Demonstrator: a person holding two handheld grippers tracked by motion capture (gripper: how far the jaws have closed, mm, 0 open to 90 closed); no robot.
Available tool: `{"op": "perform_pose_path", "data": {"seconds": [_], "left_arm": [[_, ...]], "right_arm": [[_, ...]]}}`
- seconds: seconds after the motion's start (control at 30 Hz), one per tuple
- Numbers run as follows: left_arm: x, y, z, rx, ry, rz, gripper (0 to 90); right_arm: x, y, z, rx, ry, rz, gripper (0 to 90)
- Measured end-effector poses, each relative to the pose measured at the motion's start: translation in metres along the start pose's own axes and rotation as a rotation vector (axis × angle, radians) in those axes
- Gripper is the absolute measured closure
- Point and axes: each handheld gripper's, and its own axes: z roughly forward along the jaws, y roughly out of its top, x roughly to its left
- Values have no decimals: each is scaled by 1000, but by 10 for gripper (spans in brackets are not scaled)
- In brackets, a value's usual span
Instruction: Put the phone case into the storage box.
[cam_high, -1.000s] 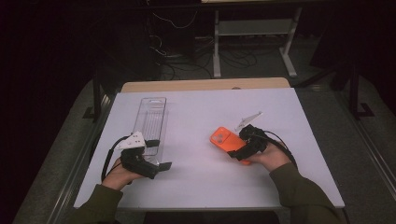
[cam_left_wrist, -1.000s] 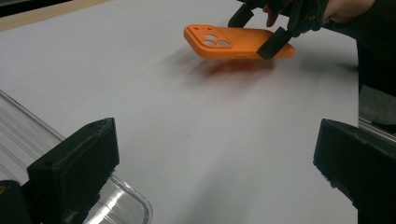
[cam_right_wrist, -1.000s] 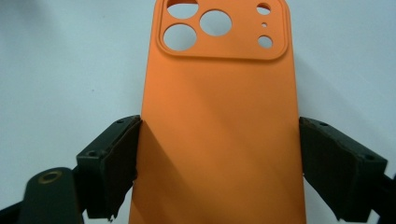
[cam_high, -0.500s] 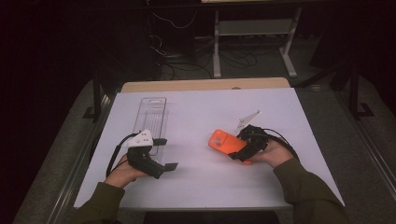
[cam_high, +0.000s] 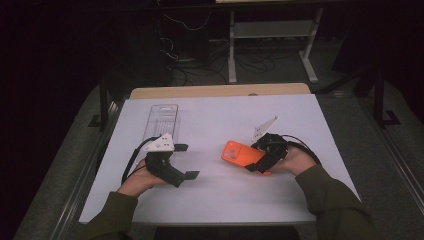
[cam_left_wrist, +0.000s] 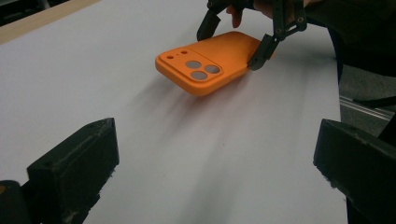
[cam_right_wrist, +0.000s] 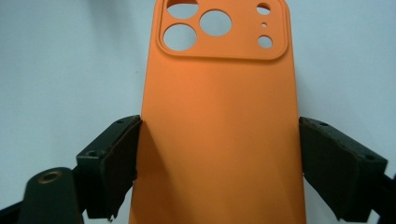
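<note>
An orange phone case with camera cut-outs is held by its long sides in my right gripper, which is shut on it. In the right gripper view both pads press the edges of the case, cut-outs pointing away. In the left gripper view the case hangs tilted just above the white table, the right gripper behind it. My left gripper stands open on the left, its jaws wide apart and aimed at the case, with nothing between them.
A clear plastic tray lies lengthwise at the back left of the white table sheet. A wooden strip runs along the far edge. Dark floor, cables and a desk frame lie beyond.
The left gripper has shifted a little to the right and away from the near edge, toward the case. The right gripper and the case have stayed put.
</note>
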Motion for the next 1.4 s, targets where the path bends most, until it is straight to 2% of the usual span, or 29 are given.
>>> {"op": "perform_pose_path", "data": {"seconds": [0.13, 0.23, 0.57, 0.63, 0.8, 0.93, 1.0, 1.4], "left_arm": [[0, 4, 2, 5, -12, 12, 0], [1, 9, 7, 18, -30, 25, 0], [2, 18, 14, 34, -53, 52, 0], [3, 22, 18, 45, -59, 74, 0], [2, 24, 23, 60, -74, 95, 0], [1, 25, 29, 80, -89, 104, 0], [1, 27, 33, 96, -98, 124, 0], [-2, 34, 47, 123, -136, 150, 0]], "right_arm": [[1, 1, -1, -4, 13, -4, 151], [2, 4, 0, 2, 17, -34, 151], [2, 10, 1, 8, 38, -69, 151], [2, 11, 1, 5, 48, -84, 151], [4, 11, 1, 5, 69, -90, 151], [6, 12, 3, 6, 82, -115, 151], [8, 12, 4, 16, 89, -128, 151], [16, 14, 6, 27, 114, -173, 150]]}}
